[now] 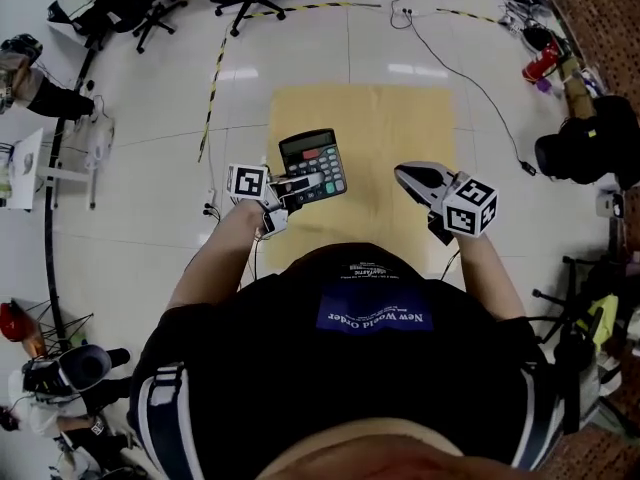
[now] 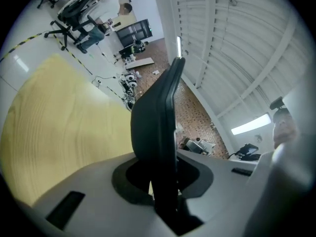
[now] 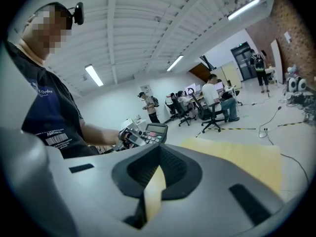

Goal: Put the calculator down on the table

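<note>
**A:** Any writing you can read?

**B:** The person's dark shirt (image 1: pixel 375 318) carries white print, "New World Order", upside down in the head view. The right gripper view catches only "Order" and a barcode-like patch lower down. The calculator (image 1: pixel 312 166) has a grey display, a red key and rows of dark keys, but their print and any brand mark are too small to tell.

**A:** Where is the calculator relative to the claw?

**B:** The left claw (image 1: pixel 300 186) pinches it at its near left corner, one jaw across the keyed face and the other under it. In the left gripper view it stands edge-on between the jaws, a dark slab rising up the middle. It hangs over the near left part of the light wooden desk (image 1: pixel 400 118), and the right gripper view shows it raised clear of the top.

**A:** And the other claw?

**B:** The right claw (image 1: pixel 403 175) is pressed together, tips meeting, and empty. It is over the desk's near right part, well apart from the calculator.

**A:** What is hidden or cut off?

**B:** The left claw covers the calculator's near corner, and the person's torso cuts off the desk's near edge. The left gripper view gives only the calculator's thin side, so its keys stay out of sight there
</note>
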Demonstrator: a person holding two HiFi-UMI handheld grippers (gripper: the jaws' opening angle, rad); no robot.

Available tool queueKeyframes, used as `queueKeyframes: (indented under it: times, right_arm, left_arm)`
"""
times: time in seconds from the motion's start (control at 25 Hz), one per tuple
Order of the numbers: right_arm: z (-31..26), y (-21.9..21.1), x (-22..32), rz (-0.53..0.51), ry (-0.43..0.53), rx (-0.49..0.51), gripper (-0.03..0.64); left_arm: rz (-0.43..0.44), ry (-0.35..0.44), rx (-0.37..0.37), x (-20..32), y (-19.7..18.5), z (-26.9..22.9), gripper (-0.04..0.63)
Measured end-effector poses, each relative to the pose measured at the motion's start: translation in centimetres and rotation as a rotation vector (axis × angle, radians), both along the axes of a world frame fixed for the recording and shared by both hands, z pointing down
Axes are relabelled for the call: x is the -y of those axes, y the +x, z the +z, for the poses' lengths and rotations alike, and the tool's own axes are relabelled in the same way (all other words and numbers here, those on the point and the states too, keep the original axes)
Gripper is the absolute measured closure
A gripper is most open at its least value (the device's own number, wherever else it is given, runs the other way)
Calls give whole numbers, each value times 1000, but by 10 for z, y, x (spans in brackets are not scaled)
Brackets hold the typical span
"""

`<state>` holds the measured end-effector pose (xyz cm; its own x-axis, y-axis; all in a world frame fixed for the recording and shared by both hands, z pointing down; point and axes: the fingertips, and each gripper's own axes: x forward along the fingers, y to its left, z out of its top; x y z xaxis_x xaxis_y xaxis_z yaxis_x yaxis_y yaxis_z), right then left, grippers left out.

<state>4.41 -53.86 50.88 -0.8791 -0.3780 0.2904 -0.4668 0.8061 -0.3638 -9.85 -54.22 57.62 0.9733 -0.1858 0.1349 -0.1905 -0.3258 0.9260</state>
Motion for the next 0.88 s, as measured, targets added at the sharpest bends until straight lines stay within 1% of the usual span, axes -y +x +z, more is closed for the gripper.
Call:
queueKeyframes:
  times: [0.12, 0.24, 0.36, 0.48, 0.6, 0.76, 0.88]
  right_arm:
    - [9, 13, 7, 22, -12, 8, 629]
    - [27, 26, 8, 43, -43, 5, 629]
    - [46, 34, 8, 70, -70, -8, 629]
    - [63, 43, 8, 114, -101, -8, 629]
    - [80, 50, 8, 136, -141, -10, 629]
    - [96, 55, 7, 142, -177, -25, 629]
    - [102, 53, 12, 148, -195, -15, 629]
  left_arm:
    - [26, 26, 78, 39, 15, 22, 508]
    - [46, -15, 126, 82, 34, 49, 508]
    - [86, -9, 178, 127, 49, 77, 508]
    - [107, -40, 201, 165, 64, 104, 508]
    - [122, -46, 225, 198, 80, 126, 508]
    - [133, -57, 302, 234, 89, 159, 508]
    - [144, -57, 338, 253, 88, 173, 508]
